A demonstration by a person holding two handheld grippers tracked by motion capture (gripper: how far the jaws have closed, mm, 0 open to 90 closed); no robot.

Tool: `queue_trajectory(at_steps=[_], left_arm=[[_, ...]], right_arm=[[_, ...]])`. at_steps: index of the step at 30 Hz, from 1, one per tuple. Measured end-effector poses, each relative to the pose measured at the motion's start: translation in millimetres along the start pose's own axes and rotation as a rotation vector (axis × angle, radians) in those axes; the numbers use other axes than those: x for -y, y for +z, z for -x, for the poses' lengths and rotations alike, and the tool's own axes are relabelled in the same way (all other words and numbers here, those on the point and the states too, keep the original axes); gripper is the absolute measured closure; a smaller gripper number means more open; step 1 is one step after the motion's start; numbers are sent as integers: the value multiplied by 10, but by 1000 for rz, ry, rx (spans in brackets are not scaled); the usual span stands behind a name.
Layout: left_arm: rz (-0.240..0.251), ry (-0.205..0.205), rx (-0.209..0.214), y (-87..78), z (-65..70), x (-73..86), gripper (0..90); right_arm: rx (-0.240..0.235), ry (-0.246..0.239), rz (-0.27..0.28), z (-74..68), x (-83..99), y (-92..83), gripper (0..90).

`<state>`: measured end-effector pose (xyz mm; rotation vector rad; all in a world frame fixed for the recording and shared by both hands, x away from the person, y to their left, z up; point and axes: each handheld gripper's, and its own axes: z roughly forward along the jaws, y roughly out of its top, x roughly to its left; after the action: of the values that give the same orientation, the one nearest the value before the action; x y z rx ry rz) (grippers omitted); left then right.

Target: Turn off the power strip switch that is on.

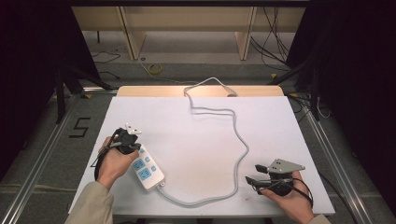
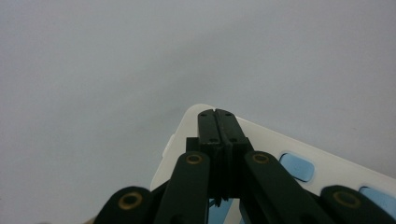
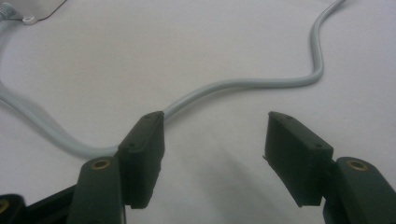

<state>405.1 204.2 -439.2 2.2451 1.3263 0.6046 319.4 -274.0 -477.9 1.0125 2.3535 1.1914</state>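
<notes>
A white power strip (image 1: 146,169) is seen lying flat on the white table (image 1: 201,135), toward its near left part, with blue sockets facing up. Its grey cable (image 1: 236,140) leaves the near end of the strip, is laid in a loop along the near edge of the table, then runs up through the middle in loose bends and passes over the far edge.

The left gripper (image 1: 127,138) is held in the person's left hand (image 1: 113,161) at the far end of the power strip. In the left gripper view the fingers (image 2: 208,126) are pressed fully together — no gap is left between them and nothing is caught there — and their tips are placed over the rounded corner of the strip (image 2: 280,158); whether they touch it cannot be told.

The right gripper (image 1: 254,172) is held in the person's right hand (image 1: 287,198) near the near right corner of the table, well apart from the strip. In the right gripper view its fingers (image 3: 142,154) are spread wide — nothing is held between them. The grey cable (image 3: 243,84) is seen lying on the table just beyond the fingertips, with one bend passing behind the tip of the finger at the left of that view.
</notes>
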Motion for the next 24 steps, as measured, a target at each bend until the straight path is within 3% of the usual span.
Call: queue_trajectory(at_steps=[24], left_arm=[[-51, 12, 22, 121, 20, -81, 897]], right_arm=[[-1, 0, -2, 1, 3, 5, 386]])
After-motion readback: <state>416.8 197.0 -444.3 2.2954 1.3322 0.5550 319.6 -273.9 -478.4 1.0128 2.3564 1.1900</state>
